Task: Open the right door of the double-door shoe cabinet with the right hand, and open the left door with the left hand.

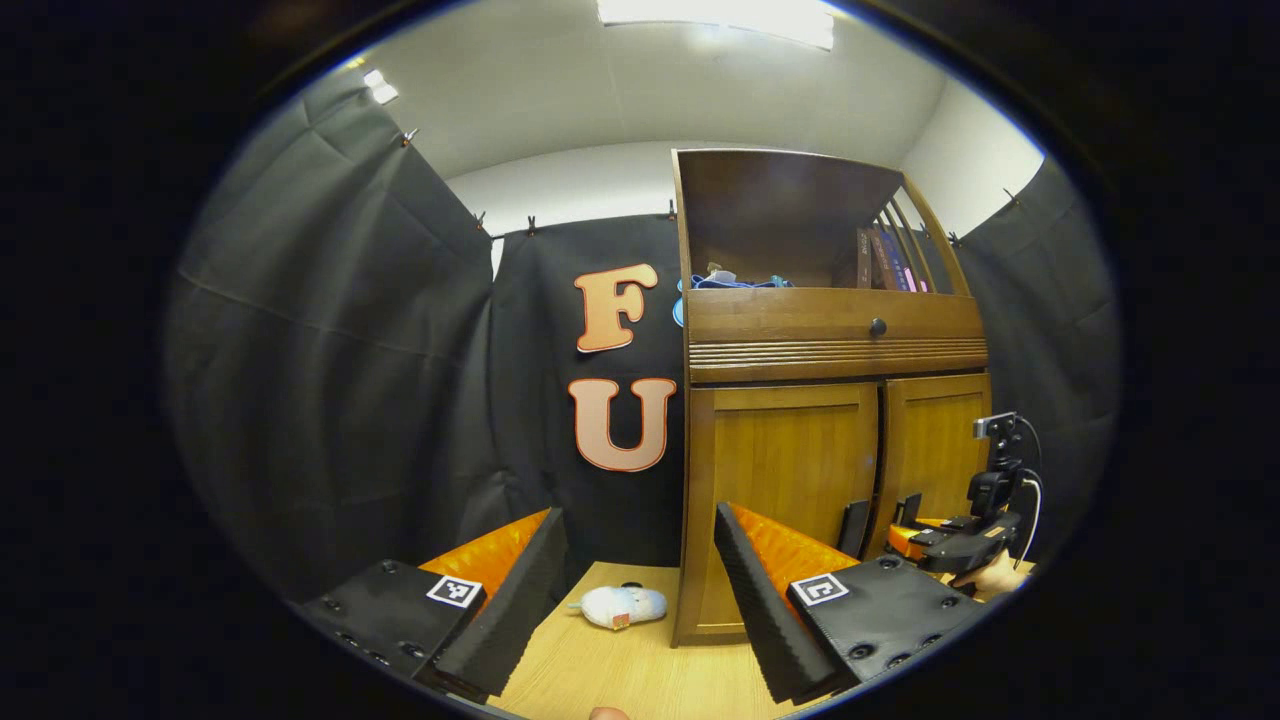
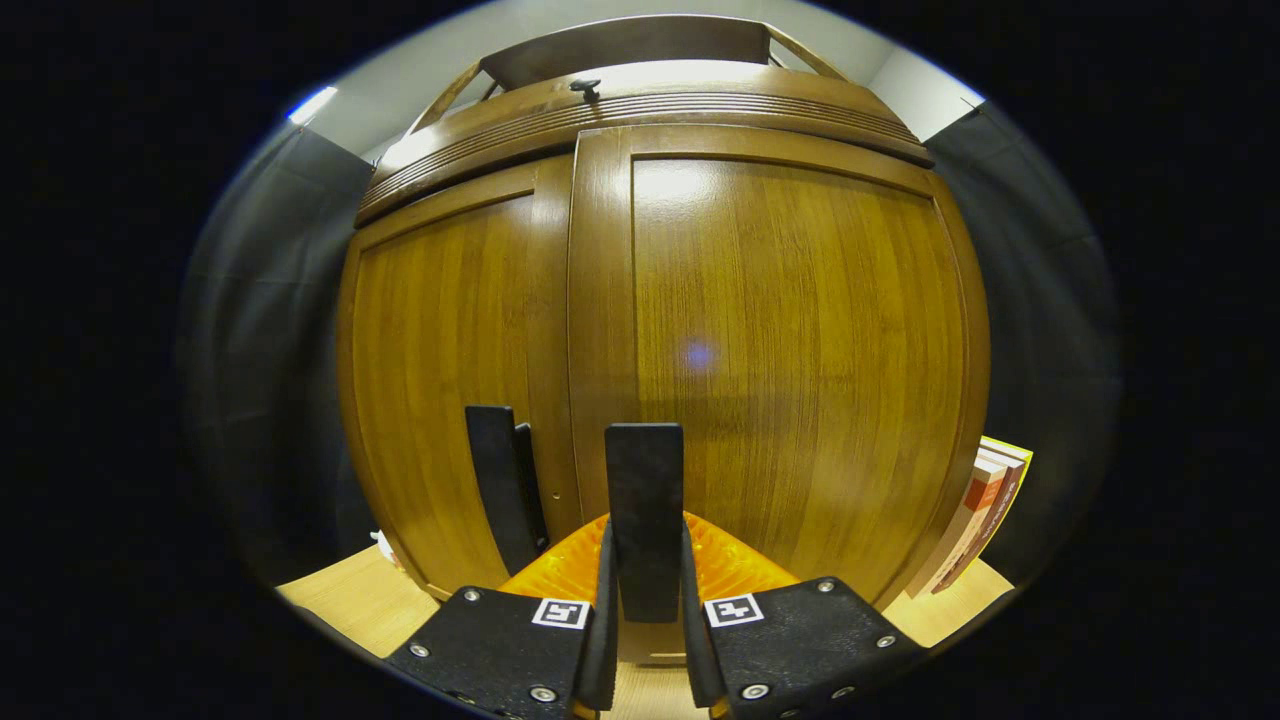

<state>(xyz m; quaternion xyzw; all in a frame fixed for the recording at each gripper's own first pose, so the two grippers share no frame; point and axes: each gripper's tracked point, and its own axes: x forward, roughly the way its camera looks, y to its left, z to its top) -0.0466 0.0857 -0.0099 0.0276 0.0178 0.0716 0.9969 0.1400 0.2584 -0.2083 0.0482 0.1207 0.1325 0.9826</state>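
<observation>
We had a light wood table (image 1: 640,670) under the cabinet (image 1: 830,400), with black cloth walls (image 1: 330,350) on all sides and a white ceiling with a lit panel (image 1: 715,18) above. No brand or label was readable to us; only square black-and-white marker tags (image 1: 455,590) sat on the gripper bodies, and the book spines were too small to read. The cabinet stood on the table, right of centre in the left gripper view, both doors closed: left door (image 1: 785,480) and right door (image 1: 935,450) side by side under a drawer with a dark knob (image 1: 877,327). The open shelf above held books (image 1: 885,260) leaning at its right end and some blue stuff (image 1: 735,282) we couldn't identify. A small white plush toy (image 1: 622,606) lay on the table just left of the cabinet base. More books (image 2: 975,515) leaned against the cabinet's right side in the right gripper view. The left gripper (image 1: 640,590) was wide open, gripping nothing, held back from the cabinet. The right gripper (image 2: 645,620) was closed on the right door's dark upright handle (image 2: 645,500), both fingers pressing its sides. The left door's handle (image 2: 505,485) stood just beside it, untouched. In the left gripper view we saw the right gripper at the doors with a hand (image 1: 990,578) behind it.
</observation>
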